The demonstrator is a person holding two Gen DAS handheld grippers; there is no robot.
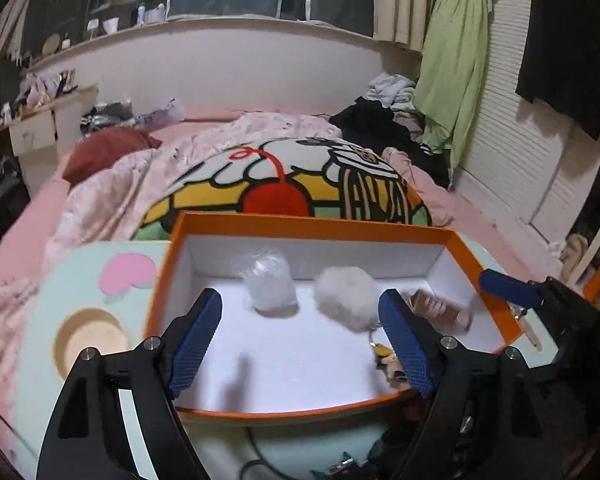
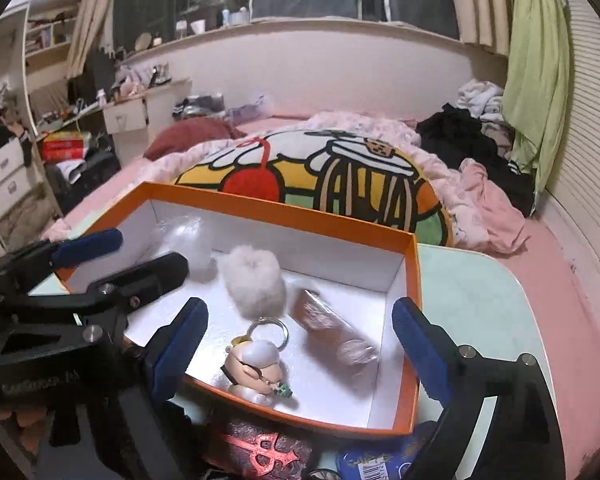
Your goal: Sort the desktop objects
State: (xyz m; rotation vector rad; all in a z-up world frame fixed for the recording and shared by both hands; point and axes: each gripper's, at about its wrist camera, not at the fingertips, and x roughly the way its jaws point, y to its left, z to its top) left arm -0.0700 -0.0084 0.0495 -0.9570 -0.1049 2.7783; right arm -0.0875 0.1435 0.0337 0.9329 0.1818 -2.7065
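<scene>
Nearest the right wrist camera, two things lie on the pale green table (image 2: 460, 280) just outside the box's front edge: a dark pouch with a red cross (image 2: 260, 450) and a blue packet with a barcode (image 2: 380, 466). Both grippers hover over the front of the box, spread wide and holding nothing: the left gripper (image 1: 300, 340) and the right gripper (image 2: 300, 348). The orange box (image 1: 300, 224) with white inside holds four things: one figurine keychain (image 2: 256, 368) at the front, one brown wrapped bar (image 2: 332, 332) blurred beside it, one white pom-pom (image 1: 346, 296) mid-floor, and one clear plastic bag (image 1: 270, 284) near the back wall. The left half of the floor lies bare. Beyond the far rim spreads a bed (image 1: 40, 208) with one cartoon cushion (image 1: 284, 176).
</scene>
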